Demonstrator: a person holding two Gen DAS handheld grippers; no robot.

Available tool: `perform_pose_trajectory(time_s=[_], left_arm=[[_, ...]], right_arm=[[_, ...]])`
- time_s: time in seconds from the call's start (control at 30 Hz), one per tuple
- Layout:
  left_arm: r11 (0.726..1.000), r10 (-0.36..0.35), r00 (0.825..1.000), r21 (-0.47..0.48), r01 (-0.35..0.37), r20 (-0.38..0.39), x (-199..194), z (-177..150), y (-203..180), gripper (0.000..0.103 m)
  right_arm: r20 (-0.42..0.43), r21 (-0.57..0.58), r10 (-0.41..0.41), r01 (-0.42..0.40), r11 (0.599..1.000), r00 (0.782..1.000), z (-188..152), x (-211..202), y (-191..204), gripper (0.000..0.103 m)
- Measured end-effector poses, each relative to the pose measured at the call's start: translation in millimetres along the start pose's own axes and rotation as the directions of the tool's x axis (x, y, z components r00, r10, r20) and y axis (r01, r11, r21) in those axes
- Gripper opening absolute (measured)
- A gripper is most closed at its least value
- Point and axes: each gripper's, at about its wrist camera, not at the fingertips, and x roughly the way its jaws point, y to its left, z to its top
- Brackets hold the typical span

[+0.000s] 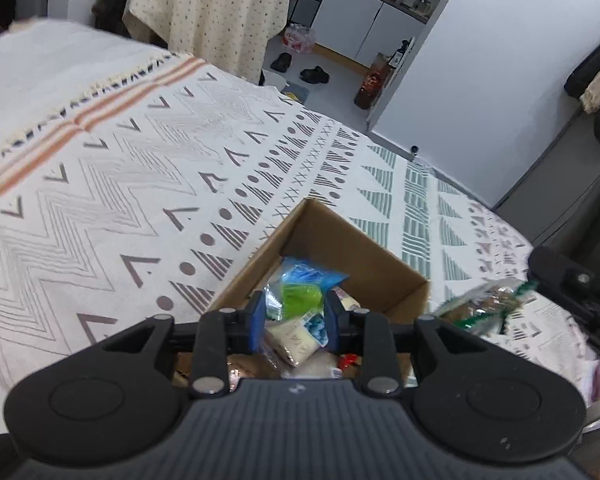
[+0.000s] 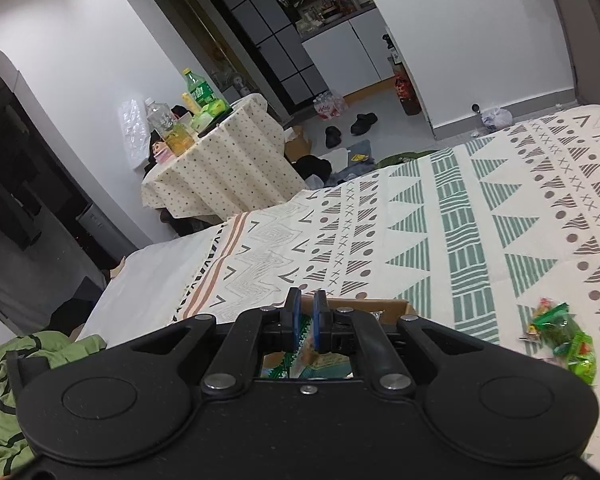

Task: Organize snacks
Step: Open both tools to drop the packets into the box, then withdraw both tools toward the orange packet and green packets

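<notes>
A cardboard box (image 1: 352, 248) sits on a patterned bedspread and holds several snack packets, with a blue-and-green one (image 1: 304, 284) on top. My left gripper (image 1: 294, 312) hovers over the box with its jaws apart around the packets, gripping nothing that I can see. In the left wrist view my right gripper (image 1: 556, 276) comes in from the right holding a blurred green-edged snack bag (image 1: 484, 300). In the right wrist view my right gripper (image 2: 305, 312) is shut on that thin bag (image 2: 300, 344) above the box rim (image 2: 396, 304).
A loose green snack packet (image 2: 564, 336) lies on the bedspread (image 2: 500, 216) to the right. A draped table (image 2: 220, 160) with bottles stands beyond the bed. Shoes (image 2: 352, 126) lie on the floor. Green clothing (image 2: 12, 376) lies at lower left.
</notes>
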Motion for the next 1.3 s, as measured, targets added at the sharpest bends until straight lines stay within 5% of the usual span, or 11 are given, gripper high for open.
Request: perform_pose_trajectory(time_s=[0.2, 0.27, 0.33, 0.57, 0.97, 1.3], left_arm=[[0.999, -0.003, 1.000, -0.045, 0.003, -0.008, -1.8, 2.4, 15.7, 0.049], [0.999, -0.011, 1.000, -0.051, 0.011, -0.012, -2.0, 2.3, 17.8, 0.055], [0.999, -0.014, 1.000, -0.051, 0.013, -0.016, -1.4, 1.7, 17.6, 0.061], [1.000, 0.000, 0.999, -0.024, -0.001, -0.035, -1.4, -7.1, 6.9, 0.080], [0.998, -0.028, 0.999, 0.048, 0.029, -0.035, -15.6, -34.3, -39.8, 0.089], [0.992, -0.037, 0.999, 0.118, 0.041, -0.038, -26.1, -54.8, -81.3, 0.093]], right_arm=[[-0.021, 0.000, 0.006, -0.006, 1.000, 1.000, -3.7, 14.8, 6.9, 0.010], [-0.011, -0.013, -0.027, 0.027, 1.000, 1.000, -5.7, 15.2, 8.4, 0.032], [0.001, -0.018, -0.059, 0.059, 0.998, 0.998, -7.8, 11.4, 7.2, 0.043], [-0.014, 0.053, -0.106, 0.107, 0.993, 0.994, -22.6, -11.0, -23.2, 0.056], [0.011, 0.064, -0.192, 0.191, 0.979, 0.981, -35.2, -63.6, -62.0, 0.086], [0.052, 0.096, -0.234, 0.228, 0.969, 0.971, -36.8, -108.4, -103.7, 0.095]])
